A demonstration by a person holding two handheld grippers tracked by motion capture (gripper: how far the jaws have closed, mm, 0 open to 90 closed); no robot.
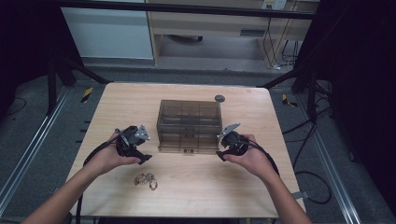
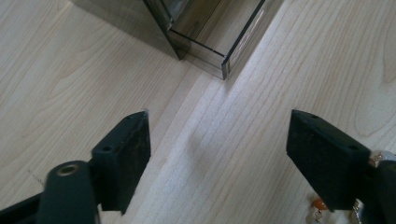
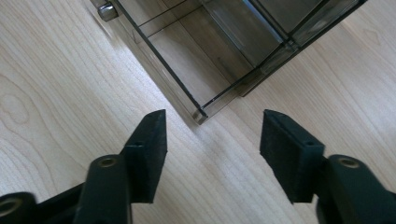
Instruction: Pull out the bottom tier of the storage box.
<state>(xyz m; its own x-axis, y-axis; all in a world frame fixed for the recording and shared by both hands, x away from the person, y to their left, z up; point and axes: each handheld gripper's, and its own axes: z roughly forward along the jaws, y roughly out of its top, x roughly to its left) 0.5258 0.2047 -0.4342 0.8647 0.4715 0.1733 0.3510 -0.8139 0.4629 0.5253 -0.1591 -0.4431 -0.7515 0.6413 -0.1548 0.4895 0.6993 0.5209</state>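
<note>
A smoky clear plastic drawer box stands mid-table with its bottom drawer pulled out toward me. My left gripper hovers open just left of the drawer's front corner, nothing between its jaws. My right gripper is open at the drawer's right front corner, empty, with the drawer's small knob at upper left of its view. A small pile of jewellery with an orange bead lies on the table in front of the left hand.
A small dark round disc lies behind the box at its right rear. The light wooden table has bare wood on all sides of the box. Black frame legs and cables surround the table on the floor.
</note>
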